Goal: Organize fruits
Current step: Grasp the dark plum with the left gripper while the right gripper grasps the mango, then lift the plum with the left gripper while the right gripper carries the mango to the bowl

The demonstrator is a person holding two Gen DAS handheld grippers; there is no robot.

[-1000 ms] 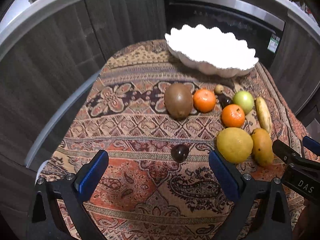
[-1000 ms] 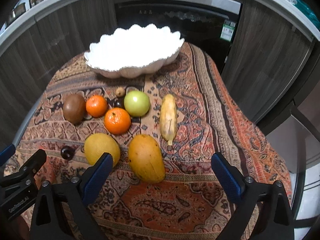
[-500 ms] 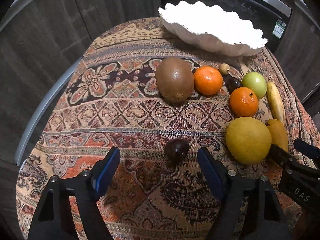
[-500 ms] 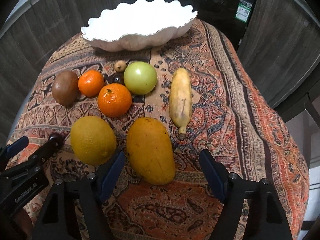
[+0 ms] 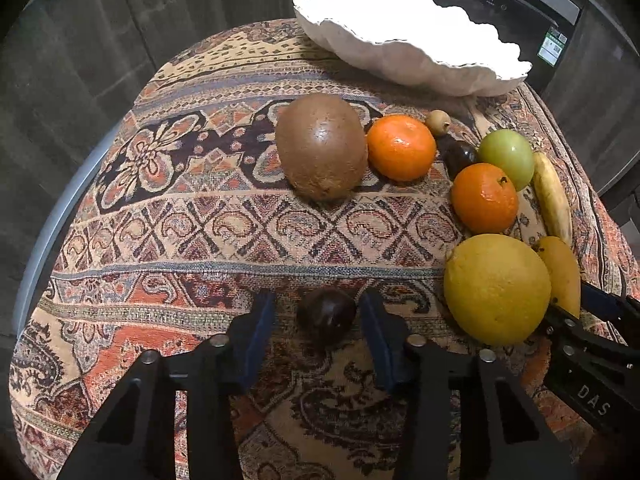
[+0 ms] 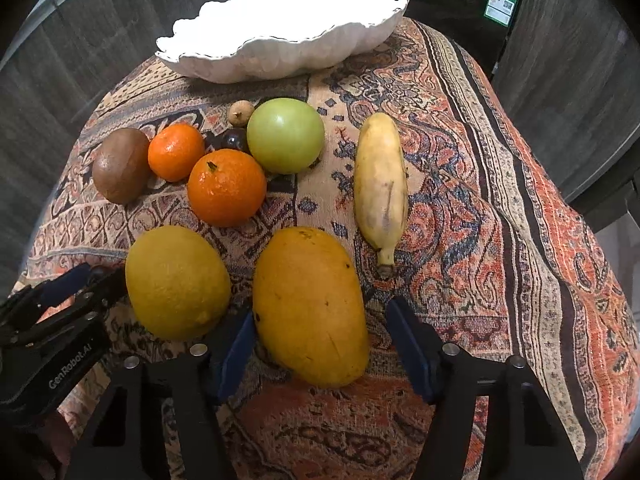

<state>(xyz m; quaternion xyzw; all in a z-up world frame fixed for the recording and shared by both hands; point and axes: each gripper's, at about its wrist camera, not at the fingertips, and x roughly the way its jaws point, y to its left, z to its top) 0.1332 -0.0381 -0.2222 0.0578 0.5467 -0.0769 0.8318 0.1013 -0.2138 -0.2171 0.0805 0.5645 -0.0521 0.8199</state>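
Left wrist view: our left hand-held gripper [image 5: 318, 320] sits open around the plum [image 5: 326, 315], bottom center. Right hand-held gripper [image 6: 318, 340] gapes around the mango [image 6: 310, 306]. Next we'd squeeze, then lift toward the bowl [image 5: 400, 60].

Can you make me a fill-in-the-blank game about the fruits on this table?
1. The left gripper has its open jaws around a small, dark ______.
2. The right gripper has its open jaws around the big ______.
3. The white bowl holds ______ fruits right now.
4. The banana lies beside the ______ apple.

Missing words: plum; mango; no; green
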